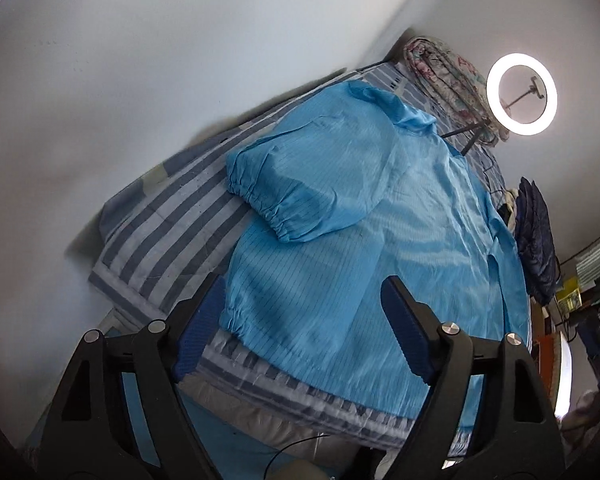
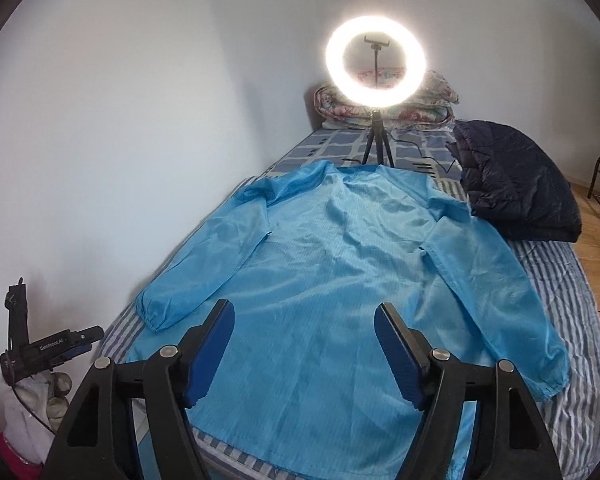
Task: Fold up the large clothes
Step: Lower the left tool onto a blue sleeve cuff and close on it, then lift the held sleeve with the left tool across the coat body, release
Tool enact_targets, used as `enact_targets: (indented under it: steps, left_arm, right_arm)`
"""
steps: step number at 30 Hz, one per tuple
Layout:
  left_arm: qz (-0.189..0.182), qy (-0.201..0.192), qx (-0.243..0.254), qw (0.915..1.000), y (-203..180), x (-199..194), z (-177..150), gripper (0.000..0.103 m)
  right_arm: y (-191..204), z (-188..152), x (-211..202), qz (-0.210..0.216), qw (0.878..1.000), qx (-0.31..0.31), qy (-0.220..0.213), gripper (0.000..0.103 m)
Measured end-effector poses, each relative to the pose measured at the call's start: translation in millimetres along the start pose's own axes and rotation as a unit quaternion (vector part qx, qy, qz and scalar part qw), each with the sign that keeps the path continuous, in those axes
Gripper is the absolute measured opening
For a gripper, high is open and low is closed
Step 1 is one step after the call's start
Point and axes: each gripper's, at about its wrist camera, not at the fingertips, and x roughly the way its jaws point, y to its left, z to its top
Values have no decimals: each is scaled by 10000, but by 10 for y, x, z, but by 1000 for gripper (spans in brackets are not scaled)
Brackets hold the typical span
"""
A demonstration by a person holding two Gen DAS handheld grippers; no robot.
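Note:
A large light-blue long-sleeved coat [image 2: 320, 264] lies flat on a striped bed [image 2: 560, 280], collar toward the far end. In the left wrist view the coat [image 1: 360, 240] has its left sleeve [image 1: 300, 196] lying across the body. The right sleeve [image 2: 500, 288] lies spread out toward the bed's right edge. My left gripper [image 1: 304, 308] is open and empty, just above the coat's hem corner. My right gripper [image 2: 304, 320] is open and empty, above the lower middle of the coat. The left gripper [image 2: 66, 344] also shows at the lower left of the right wrist view.
A lit ring light on a tripod [image 2: 376, 64] stands on the bed beyond the collar. A dark navy puffer jacket [image 2: 516, 188] lies at the far right. A folded floral quilt [image 2: 432, 100] sits at the head. A white wall [image 2: 140, 120] runs along the left; wooden floor [image 2: 596, 232] is on the right.

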Motion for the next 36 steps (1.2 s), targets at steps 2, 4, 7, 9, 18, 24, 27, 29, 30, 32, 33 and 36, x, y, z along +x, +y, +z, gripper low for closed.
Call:
enact_targets:
  steps: [2,4,7,9,18,24,27,29,30,32,33,36]
  left_arm:
    - [82,45,-138,9999,17,203,105,82]
    - [225,19,-326,9992,59,371,197,82]
    - [369,-10,-694,9969,160,590,325,82]
    - [448,27,-949,9945,243,732,394,82]
    - [1051,144,-1281,9861,408,1202,591,82]
    - [1457,-235,-456,9880,228,1295,630,7]
    - [1589,-772,136,9842,28,1156,617,6]
    - [1678,-1075,603,9781,-164,1046,622,6]
    - [1708,-1249,861,9736,-262,973,619,5]
    - [1702,-1629,1419,9614,-477,814,589,5]
    - [1667,-1786,1725,9543,-582,737,553,5]
    - [1471,-2134,2750,9258,-896,553,339,4]
  right_arm:
    - [-12,-23,148,108,9999,52,106,75]
    - [-30,-70,262,252,9991,83,324,74]
    - [-31,-47,362,242,9988,-23,424,75]
    - [-36,-3,406,195,9989,-94,417,75]
    - [-59,60,592,295,9979,0,580,75]
    - [-93,5,716,321,9957,73,869,71]
    - [-130,-12,772,358,9943,155,997,65]
    - [-152,-20,815,403,9929,237,1092,62]
    - [-160,-26,836,437,9921,273,1140,59]
    - [-158,-43,889,478,9904,310,1263,54]
    - [-159,-49,914,503,9893,330,1331,52]
    - [-158,-59,972,593,9865,400,1473,49]
